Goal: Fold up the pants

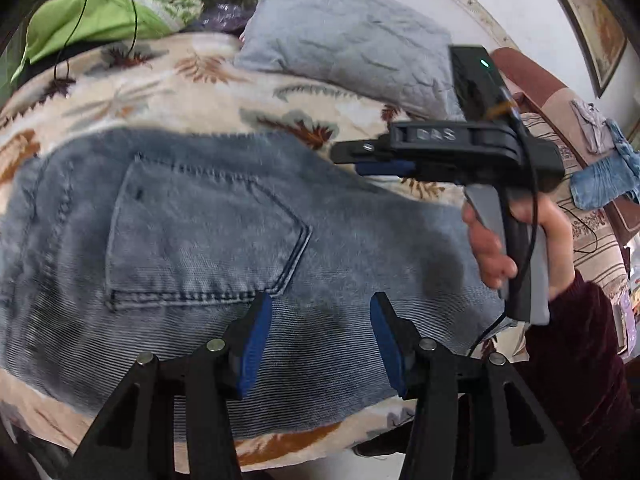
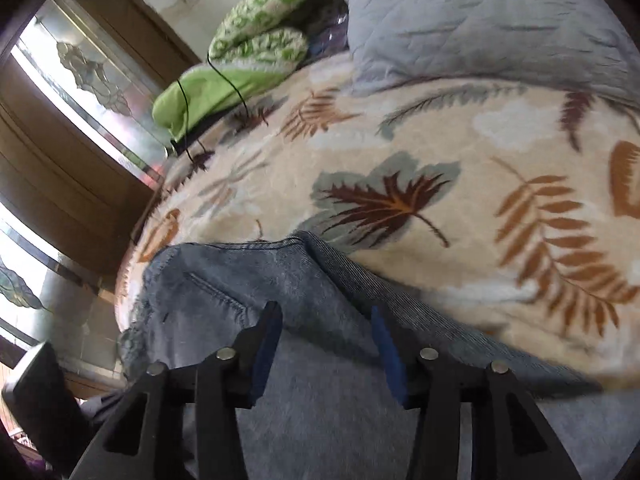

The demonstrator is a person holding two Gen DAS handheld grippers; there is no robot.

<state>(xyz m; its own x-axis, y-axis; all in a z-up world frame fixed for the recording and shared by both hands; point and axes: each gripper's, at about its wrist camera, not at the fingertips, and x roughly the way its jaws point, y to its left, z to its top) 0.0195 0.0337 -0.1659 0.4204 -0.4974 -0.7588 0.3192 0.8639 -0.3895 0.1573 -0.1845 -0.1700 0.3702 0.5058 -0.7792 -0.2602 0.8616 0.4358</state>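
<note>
Blue-grey jeans [image 1: 208,240] lie folded on a bed, back pocket [image 1: 200,232] facing up. My left gripper [image 1: 320,320] hovers just above the denim near the pocket's lower corner, blue pads apart and nothing between them. A hand [image 1: 500,248] in a dark red sleeve holds my right gripper [image 1: 352,156] over the jeans' far right edge. In the right wrist view the jeans [image 2: 224,292] fill the lower half. There the right gripper [image 2: 326,320] stands open above them, close to a fold edge, gripping nothing.
A leaf-patterned blanket [image 1: 180,88] covers the bed. At its head lie a grey pillow [image 1: 348,40] and green cloths [image 1: 92,16] crossed by a thin black cable [image 1: 68,44]. A sofa [image 1: 592,248] with clothes stands to the right, a glass-door cabinet [image 2: 80,80] to the left.
</note>
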